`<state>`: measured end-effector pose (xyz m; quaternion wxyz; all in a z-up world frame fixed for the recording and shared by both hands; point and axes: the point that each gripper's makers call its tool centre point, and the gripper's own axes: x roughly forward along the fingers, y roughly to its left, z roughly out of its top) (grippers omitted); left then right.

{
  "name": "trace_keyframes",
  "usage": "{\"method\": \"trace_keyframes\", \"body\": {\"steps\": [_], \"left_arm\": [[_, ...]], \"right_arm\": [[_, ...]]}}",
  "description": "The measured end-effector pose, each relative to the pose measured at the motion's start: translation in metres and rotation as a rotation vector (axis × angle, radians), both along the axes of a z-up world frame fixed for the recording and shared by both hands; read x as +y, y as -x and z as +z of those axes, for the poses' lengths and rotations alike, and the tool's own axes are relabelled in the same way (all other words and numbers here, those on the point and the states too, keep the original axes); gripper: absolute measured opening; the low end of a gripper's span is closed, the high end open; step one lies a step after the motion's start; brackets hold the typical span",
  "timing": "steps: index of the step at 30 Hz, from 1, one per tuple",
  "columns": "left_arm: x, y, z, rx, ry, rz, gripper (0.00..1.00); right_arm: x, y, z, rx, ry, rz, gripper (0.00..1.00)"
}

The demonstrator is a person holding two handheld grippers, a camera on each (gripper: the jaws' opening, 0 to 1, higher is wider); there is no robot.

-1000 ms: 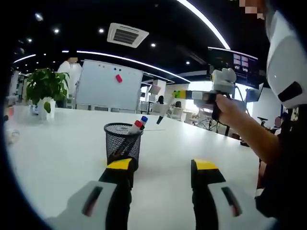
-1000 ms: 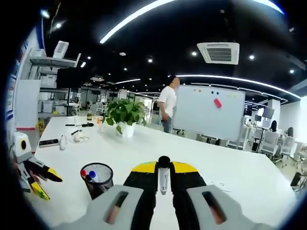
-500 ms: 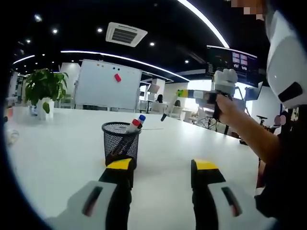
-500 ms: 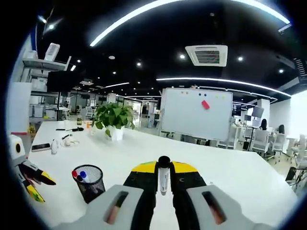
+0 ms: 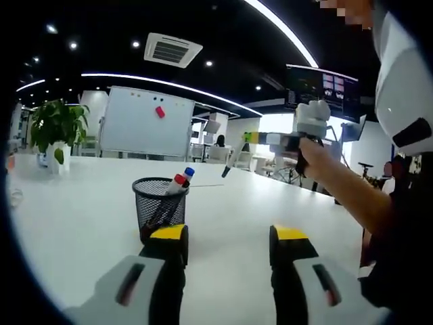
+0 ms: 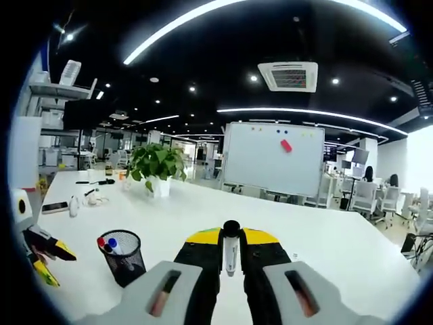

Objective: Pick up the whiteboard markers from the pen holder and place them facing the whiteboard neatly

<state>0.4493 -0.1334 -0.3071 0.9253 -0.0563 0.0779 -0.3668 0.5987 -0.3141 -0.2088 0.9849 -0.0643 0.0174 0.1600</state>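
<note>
Your right gripper [image 6: 231, 252] has its jaws closed on a black-capped marker [image 6: 231, 245], held up above the counter [image 6: 325, 237] and pointing toward the whiteboard [image 6: 273, 159]. Your left gripper [image 5: 229, 244] has its jaws wide apart and empty, low beside the mesh pen holder [image 5: 157, 206], where a red-capped and a blue-capped marker [image 5: 181, 179] wait. The grip is near the marker's cap end, so a fast swing could tilt it or let it slip. Lower it crooked and it may roll off line.
</note>
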Motion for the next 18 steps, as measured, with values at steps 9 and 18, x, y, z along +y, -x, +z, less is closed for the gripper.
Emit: {"method": "trace_keyframes", "body": {"steps": [9, 18], "left_arm": [[0.002, 0.000, -0.003, 0.008, -0.001, 0.004, 0.50], [0.003, 0.001, -0.004, 0.010, -0.003, 0.006, 0.50]], "right_arm": [[-0.004, 0.000, -0.004, 0.007, 0.004, -0.012, 0.13], [-0.015, -0.002, -0.009, 0.009, 0.016, -0.048, 0.13]]}}
